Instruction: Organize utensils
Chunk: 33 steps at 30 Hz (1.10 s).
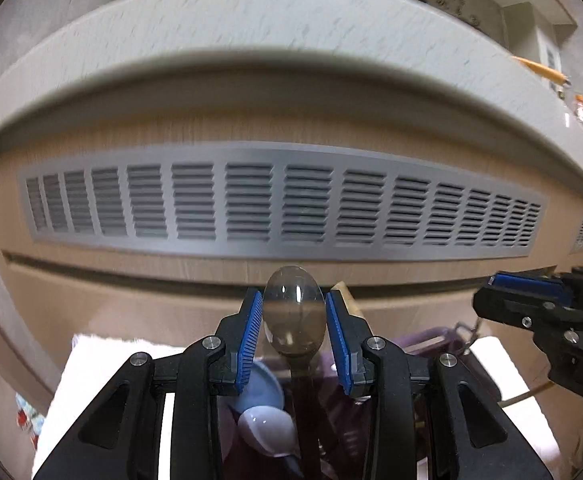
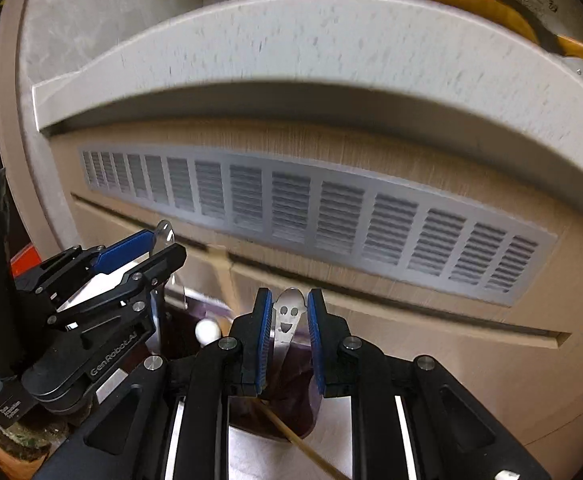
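My left gripper (image 1: 292,294) is shut on a smoky clear plastic spoon (image 1: 293,320), its bowl standing upright between the blue pads. Under it a purple translucent holder (image 1: 423,340) contains pale blue spoons (image 1: 265,424) and a wooden handle (image 1: 343,296). My right gripper (image 2: 290,294) is shut on a metal utensil with a smiley-face cut-out (image 2: 288,320), held upright over the same holder (image 2: 291,412). A white ball-ended piece (image 2: 207,330) and a wooden stick (image 2: 303,448) stick out of the holder. The two grippers are side by side: the right gripper (image 1: 485,292) shows at the right, and the left gripper (image 2: 166,243) at the left.
Straight ahead is a wood-look cabinet front with a long grey vent grille (image 1: 283,204) under a pale speckled counter edge (image 1: 291,40). A white cloth (image 1: 103,360) lies under the holder. A round woven pot (image 2: 7,440) sits at the lower left.
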Tool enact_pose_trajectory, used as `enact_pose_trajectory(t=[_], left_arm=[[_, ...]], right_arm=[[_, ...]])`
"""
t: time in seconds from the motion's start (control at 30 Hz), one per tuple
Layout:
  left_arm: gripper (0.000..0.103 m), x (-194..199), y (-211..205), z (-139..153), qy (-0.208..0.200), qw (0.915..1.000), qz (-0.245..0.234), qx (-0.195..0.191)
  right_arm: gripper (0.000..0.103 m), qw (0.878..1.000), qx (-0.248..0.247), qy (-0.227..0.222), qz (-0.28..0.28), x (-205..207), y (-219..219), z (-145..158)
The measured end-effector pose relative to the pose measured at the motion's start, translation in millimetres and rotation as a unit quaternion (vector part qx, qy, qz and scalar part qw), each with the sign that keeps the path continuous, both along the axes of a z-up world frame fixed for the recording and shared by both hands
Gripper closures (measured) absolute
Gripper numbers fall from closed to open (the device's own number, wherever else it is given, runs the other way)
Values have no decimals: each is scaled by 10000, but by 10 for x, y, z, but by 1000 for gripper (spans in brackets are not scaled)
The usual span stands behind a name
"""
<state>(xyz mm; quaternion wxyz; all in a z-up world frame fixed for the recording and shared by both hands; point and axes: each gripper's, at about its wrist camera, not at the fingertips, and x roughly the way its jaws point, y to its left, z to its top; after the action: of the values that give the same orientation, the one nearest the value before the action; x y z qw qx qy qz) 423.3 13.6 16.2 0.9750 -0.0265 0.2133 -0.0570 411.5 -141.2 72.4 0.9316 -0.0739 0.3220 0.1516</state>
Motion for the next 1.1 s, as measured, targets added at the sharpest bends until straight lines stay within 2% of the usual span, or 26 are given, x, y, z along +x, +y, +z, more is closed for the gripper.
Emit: enact_pose_trajectory(t=[0.13, 0.33, 0.43, 0.47, 0.53, 0.6, 0.77, 0.87, 1.0, 1.1], left_arm=[[68, 36, 2, -63, 78, 9999, 64, 17], [46, -27, 46, -48, 160, 9999, -19, -52], [41, -166, 105, 85, 66, 9999, -9, -128], [39, -211, 124, 119, 33, 9999, 11, -140], [31, -323, 186, 211, -67, 9998, 67, -201], [26, -502, 270, 327, -200, 9992, 149, -313], [11, -1054, 433, 514, -407, 9970, 467, -461], [0, -1471, 475, 517, -488, 9963, 571, -420], [0, -2028, 426, 417, -462, 9969, 633, -57], [0, -2418, 370, 277, -368, 9969, 685, 102]], right_arm=[[86, 9993, -8, 370, 21, 63, 13, -148], [85, 9967, -159, 788, 106, 110, 53, -366], [84, 9976, -207, 665, 26, 43, 23, -317], [81, 9981, -231, 576, -6, 6, 16, -284], [62, 9992, -209, 333, -68, -127, -39, -170], [49, 9998, -119, 62, -148, -307, -106, -38], [38, 9978, 102, -556, -333, -925, -298, 278], [30, 9958, 139, -798, -423, -1298, -319, 341], [15, 9935, 205, -977, -548, -1848, -343, 287], [13, 9935, 215, -956, -586, -2230, -292, 119]])
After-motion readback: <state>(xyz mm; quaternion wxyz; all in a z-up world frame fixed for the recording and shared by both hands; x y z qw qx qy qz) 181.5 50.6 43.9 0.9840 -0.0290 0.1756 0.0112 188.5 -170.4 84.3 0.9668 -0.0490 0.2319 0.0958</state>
